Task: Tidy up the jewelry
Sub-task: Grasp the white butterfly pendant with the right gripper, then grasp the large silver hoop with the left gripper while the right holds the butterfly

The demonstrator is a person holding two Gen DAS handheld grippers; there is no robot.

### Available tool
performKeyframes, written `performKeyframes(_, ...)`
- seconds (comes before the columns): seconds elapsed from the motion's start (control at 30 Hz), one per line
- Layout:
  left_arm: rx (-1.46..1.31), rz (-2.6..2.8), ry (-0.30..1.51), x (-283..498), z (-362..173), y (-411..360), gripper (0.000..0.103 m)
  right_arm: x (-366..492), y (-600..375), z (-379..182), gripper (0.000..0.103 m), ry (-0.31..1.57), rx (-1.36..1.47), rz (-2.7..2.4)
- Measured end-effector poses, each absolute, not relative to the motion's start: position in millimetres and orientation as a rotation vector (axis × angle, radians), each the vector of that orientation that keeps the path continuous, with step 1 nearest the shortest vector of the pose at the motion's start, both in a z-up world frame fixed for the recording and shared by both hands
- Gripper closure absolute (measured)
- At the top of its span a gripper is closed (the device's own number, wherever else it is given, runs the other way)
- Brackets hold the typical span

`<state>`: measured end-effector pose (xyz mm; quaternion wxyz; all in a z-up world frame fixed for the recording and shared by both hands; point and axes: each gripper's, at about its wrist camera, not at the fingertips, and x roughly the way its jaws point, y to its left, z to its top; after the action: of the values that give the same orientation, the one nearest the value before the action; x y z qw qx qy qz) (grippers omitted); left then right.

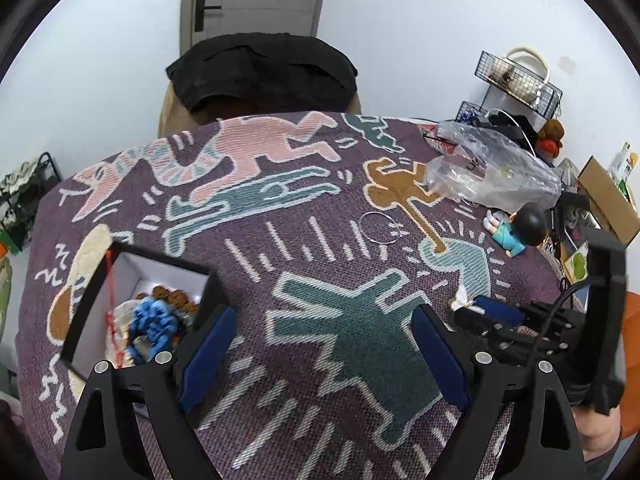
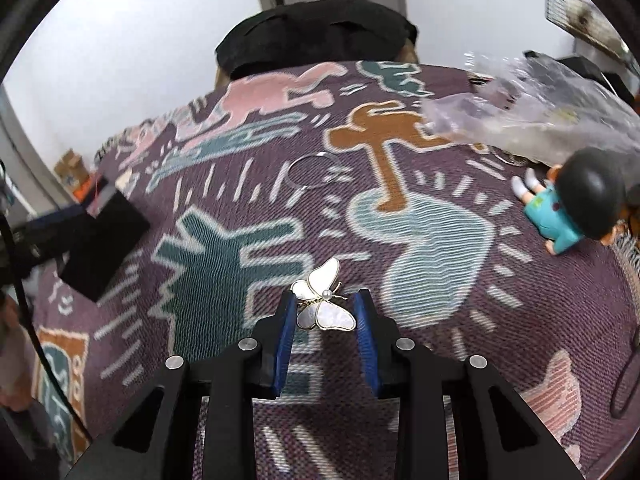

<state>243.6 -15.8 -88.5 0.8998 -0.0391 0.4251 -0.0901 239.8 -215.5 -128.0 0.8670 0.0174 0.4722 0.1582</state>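
Observation:
A black jewelry box with a white lining sits open at the left, holding a blue bead bracelet, brown beads and a red cord. My left gripper is open and empty, just right of the box. My right gripper is shut on a white mother-of-pearl butterfly brooch, held above the patterned cloth; it also shows in the left wrist view. A thin silver hoop lies on the cloth mid-table, and shows in the right wrist view. The box appears at left there.
A patterned purple cloth covers the table. A clear plastic bag and a doll in a teal shirt lie at the right. A wire rack and clutter stand at the far right. A black-draped chair is behind the table.

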Motion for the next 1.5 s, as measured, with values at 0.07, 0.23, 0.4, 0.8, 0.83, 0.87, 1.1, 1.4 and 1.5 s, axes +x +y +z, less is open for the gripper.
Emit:
performKeyframes(0.07, -0.074, -0.196, 0.887, 249, -90, -23, 0.013, 242, -227, -124, 0.072, 0.978, 0.082, 0.328)
performKeyframes(0.23, -0.065, -0.203, 0.9, 267, -92, -39, 0.015, 247, -252, -117, 0.072, 0.952, 0.178, 0.311)
performKeyframes(0.4, -0.048, -0.204, 0.906, 289, -96, -57, 0.02, 251, -275, -115, 0.072, 0.928, 0.271, 0.299)
performKeyframes(0.8, 0.011, -0.193, 0.997, 355, -133, -100, 0.02, 256, -309, -115, 0.072, 0.899, 0.339, 0.258)
performKeyframes(0.83, 0.016, -0.191, 1.003, 359, -136, -102, 0.02, 257, -310, -116, 0.072, 0.898, 0.335, 0.253)
performKeyframes(0.87, 0.022, -0.185, 1.01, 363, -139, -104, 0.02, 257, -310, -116, 0.072, 0.898, 0.332, 0.252)
performKeyframes(1.1, 0.025, -0.146, 1.058, 387, -161, -108, 0.02, 258, -306, -119, 0.072, 0.897, 0.316, 0.255)
performKeyframes(1.4, 0.098, -0.147, 1.006, 386, -159, -117, 0.052, 257, -300, -119, 0.072, 0.897, 0.308, 0.262)
performKeyframes(1.5, 0.095, -0.159, 1.031, 383, -157, -116, 0.053, 255, -299, -119, 0.072, 0.896, 0.307, 0.261)
